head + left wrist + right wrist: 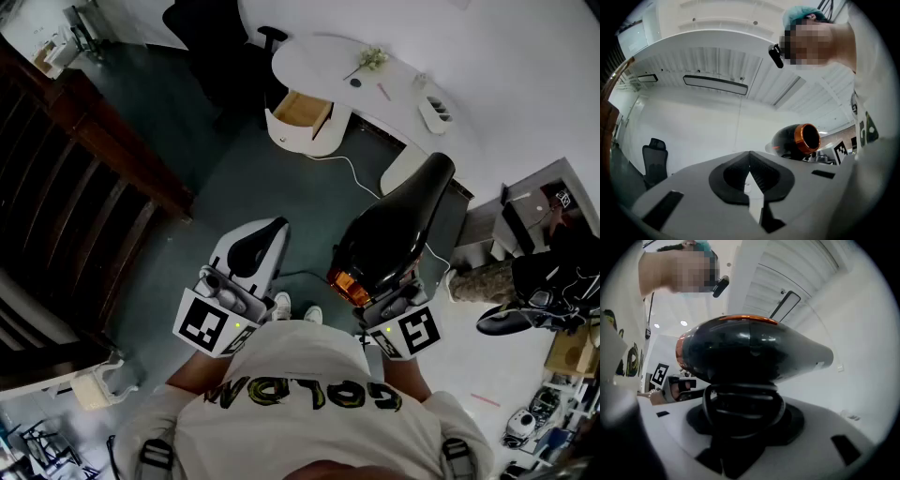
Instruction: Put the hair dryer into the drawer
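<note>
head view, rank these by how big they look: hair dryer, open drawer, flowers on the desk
1. hair dryer: largest, but it is nearest the camera, so its true size may not be the largest
2. open drawer
3. flowers: smallest

One hair dryer point(394, 230) was there, black with one orange ring. Two grippers showed: one left gripper point(750, 159) and one right gripper point(740, 404), each carrying one marker cube point(202, 323). One white bench point(309, 56) stood ahead, with one open drawer point(302, 110). One black chair point(654, 161) and two white shoes point(281, 305) were also visible.
</note>
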The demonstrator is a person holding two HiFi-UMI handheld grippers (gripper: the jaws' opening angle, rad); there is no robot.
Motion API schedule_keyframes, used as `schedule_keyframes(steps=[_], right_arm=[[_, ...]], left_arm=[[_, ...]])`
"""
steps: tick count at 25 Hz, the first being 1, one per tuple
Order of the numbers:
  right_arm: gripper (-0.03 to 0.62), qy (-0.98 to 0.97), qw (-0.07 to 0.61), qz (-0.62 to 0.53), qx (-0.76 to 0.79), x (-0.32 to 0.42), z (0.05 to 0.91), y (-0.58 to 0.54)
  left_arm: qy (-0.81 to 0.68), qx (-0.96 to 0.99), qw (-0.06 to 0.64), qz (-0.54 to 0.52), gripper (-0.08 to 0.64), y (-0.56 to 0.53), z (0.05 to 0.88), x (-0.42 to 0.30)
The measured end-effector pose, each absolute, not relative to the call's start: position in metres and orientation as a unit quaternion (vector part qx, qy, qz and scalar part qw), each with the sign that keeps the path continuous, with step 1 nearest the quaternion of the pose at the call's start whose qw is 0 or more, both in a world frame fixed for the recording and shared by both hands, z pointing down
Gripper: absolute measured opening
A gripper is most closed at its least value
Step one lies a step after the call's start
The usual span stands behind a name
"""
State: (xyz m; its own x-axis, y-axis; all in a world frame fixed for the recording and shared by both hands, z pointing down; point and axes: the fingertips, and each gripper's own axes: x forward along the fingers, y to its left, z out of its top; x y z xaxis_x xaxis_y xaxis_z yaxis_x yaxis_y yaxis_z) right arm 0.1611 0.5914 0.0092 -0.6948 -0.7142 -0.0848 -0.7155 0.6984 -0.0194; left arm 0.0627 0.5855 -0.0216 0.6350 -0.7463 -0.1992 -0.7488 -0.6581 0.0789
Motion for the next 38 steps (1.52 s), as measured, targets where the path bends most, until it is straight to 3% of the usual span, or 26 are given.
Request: schedule_keyframes(steps=[23, 38], right_arm=[[0.245, 0.913, 0.038, -0.001, -0.406, 0.095, 0.01, 0.586], [0.245, 0.912, 0.034, -0.009, -0.409, 0.095, 0.024, 0.512]], left_arm=[[0.416, -0.903, -0.012, 0.109, 0.01, 0.588, -0.009, -0.017], [0.411, -0.906, -0.015, 0.105, 0.011, 0.517, -0.001, -0.013]])
